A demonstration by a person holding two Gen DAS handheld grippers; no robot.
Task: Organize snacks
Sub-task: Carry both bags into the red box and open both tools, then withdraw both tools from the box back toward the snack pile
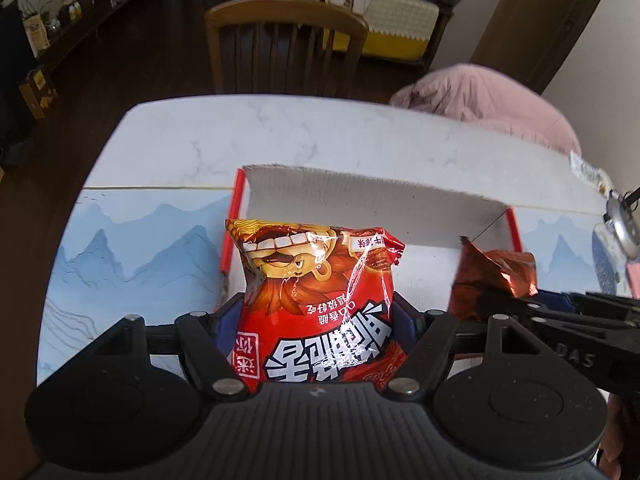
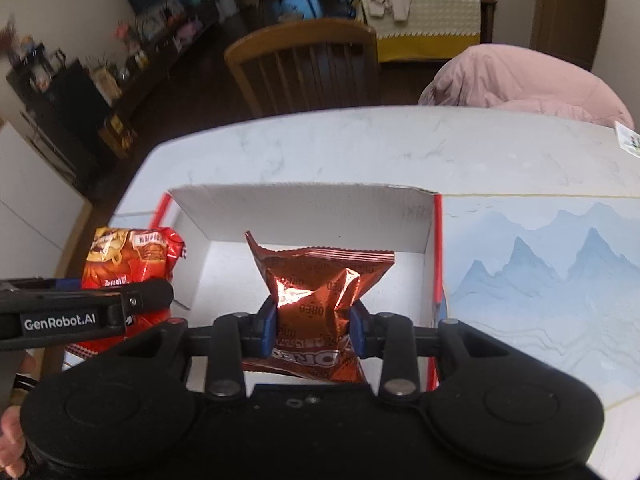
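Snack packets held above an open white cardboard box with red outer edges (image 2: 304, 216), one in each gripper. Left gripper (image 1: 316, 320), jaws clamped on the lower half of a glossy red plastic noodle-snack bag printed with a cartoon face (image 1: 316, 276); the bag stands upright over the box's near-left part. Right gripper (image 2: 314, 330), blue pads (image 2: 267, 328) pinched together on the crumpled waist of a copper-brown foil Oreo packet (image 2: 320, 280), which hangs over the box's middle; in the left wrist view the same packet (image 1: 496, 272) appears at far right. Box rests on a white marble-patterned table (image 2: 360, 148) with a pale blue mountain-print mat (image 2: 540, 280) to its right; a wooden slat-back chair (image 1: 286, 40) stands beyond the far edge. Likely risks: the two grippers sit near each other, so simultaneous lowering could make them collide; slick foil may slip from the narrow pinch; a squeezed bag may crush its contents.
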